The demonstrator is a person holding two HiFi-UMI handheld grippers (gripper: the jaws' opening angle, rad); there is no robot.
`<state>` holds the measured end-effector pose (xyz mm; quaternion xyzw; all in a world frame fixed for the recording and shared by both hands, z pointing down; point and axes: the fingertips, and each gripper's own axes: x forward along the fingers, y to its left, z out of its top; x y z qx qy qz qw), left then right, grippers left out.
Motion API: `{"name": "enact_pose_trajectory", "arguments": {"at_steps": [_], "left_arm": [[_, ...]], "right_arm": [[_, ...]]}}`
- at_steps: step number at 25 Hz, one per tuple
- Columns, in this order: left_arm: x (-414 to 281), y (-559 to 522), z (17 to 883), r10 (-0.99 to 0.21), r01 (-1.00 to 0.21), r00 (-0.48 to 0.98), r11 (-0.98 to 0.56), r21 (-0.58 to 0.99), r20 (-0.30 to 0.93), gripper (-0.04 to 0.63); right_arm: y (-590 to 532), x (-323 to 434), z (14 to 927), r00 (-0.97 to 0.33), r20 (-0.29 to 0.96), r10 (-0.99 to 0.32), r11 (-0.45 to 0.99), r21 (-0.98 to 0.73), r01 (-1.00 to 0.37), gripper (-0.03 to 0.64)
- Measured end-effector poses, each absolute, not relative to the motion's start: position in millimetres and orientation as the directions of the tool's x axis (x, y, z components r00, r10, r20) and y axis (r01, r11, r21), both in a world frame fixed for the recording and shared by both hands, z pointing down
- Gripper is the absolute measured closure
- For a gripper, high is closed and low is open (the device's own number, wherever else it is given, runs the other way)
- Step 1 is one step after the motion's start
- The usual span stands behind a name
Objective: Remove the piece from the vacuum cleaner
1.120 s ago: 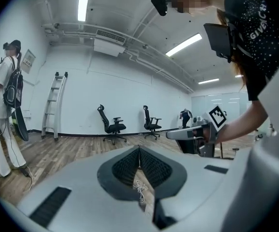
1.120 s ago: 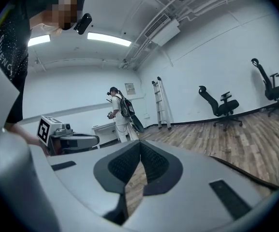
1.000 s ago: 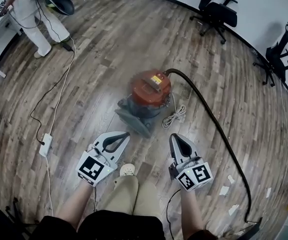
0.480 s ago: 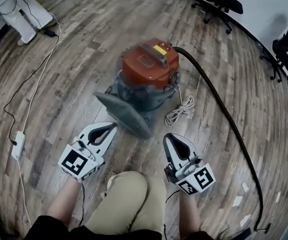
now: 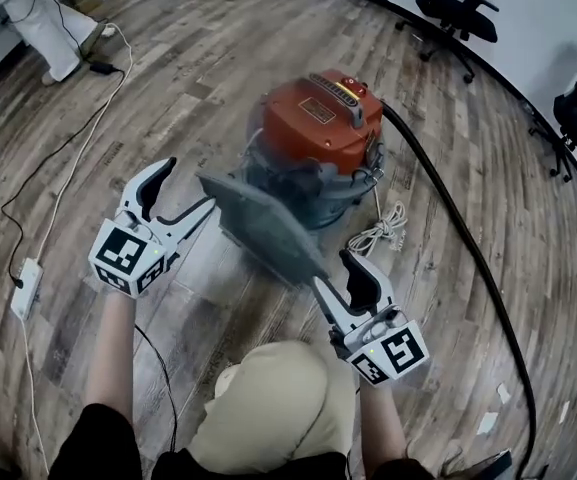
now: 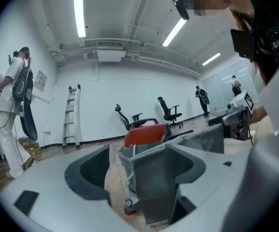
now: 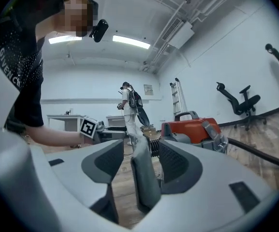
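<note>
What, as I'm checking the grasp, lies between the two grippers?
Head view: the grey vacuum piece, its ends between the just-opened jaws of left gripper and right gripper.

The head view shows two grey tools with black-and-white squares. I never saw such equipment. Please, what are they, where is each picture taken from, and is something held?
No robot: a person holds two hand-held grippers, and the marked cubes belong to them. The head view comes from a camera on the person's head, looking down. The gripper views come from cameras on the hand-held grippers, looking along their jaws. On the wooden floor stands a round grey vacuum cleaner with an orange lid, a black hose and a coiled white cord. A flat grey piece juts from it. The left hand-held gripper is at one end, the right hand-held gripper at the other. Both pairs of jaws have just been opening; the piece stands between them, but neither clamps it.
</note>
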<state>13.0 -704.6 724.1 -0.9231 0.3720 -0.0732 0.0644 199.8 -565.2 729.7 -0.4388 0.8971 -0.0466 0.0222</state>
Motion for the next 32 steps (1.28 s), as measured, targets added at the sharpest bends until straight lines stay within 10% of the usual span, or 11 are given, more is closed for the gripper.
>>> {"name": "enact_pose_trajectory", "arguments": {"at_steps": [5,6,9,23,27,32], "left_arm": [[38.9,-726.7,753.6,-0.580,-0.529,0.787,-0.810,-0.254,0.211,0.247],[42.0,-725.9,754.8,-0.573,-0.526,0.793,-0.815,-0.242,0.206,0.297],[39.1,-714.5,752.0,-0.582,-0.553,0.798,-0.810,-0.193,0.156,0.569],[-5.5,-627.6,771.3,-0.656,-0.659,0.747,-0.752,-0.011,0.106,0.571],[-10.1,-619.9,765.2,-0.683,-0.683,0.728,-0.718,0.134,0.052,0.403],[6.9,-597.8,754.7,-0.638,-0.638,0.770,-0.768,0.047,0.025,0.405]], "right_arm": [[-579.6,190.7,738.4,-0.619,0.039,-0.784,0.614,-0.097,-0.784,0.423],[-580.6,189.9,738.5,-0.618,0.036,-0.785,0.614,-0.089,-0.784,0.552],[-579.5,189.2,738.1,-0.627,0.024,-0.778,0.624,-0.076,-0.777,0.580],[-545.8,179.6,757.7,-0.660,-0.006,-0.751,0.651,-0.169,-0.740,0.580],[-553.1,191.9,747.2,-0.622,-0.058,-0.781,0.617,-0.235,-0.752,0.378],[-542.9,199.9,738.2,-0.630,-0.081,-0.772,0.631,-0.215,-0.745,0.377]]}}
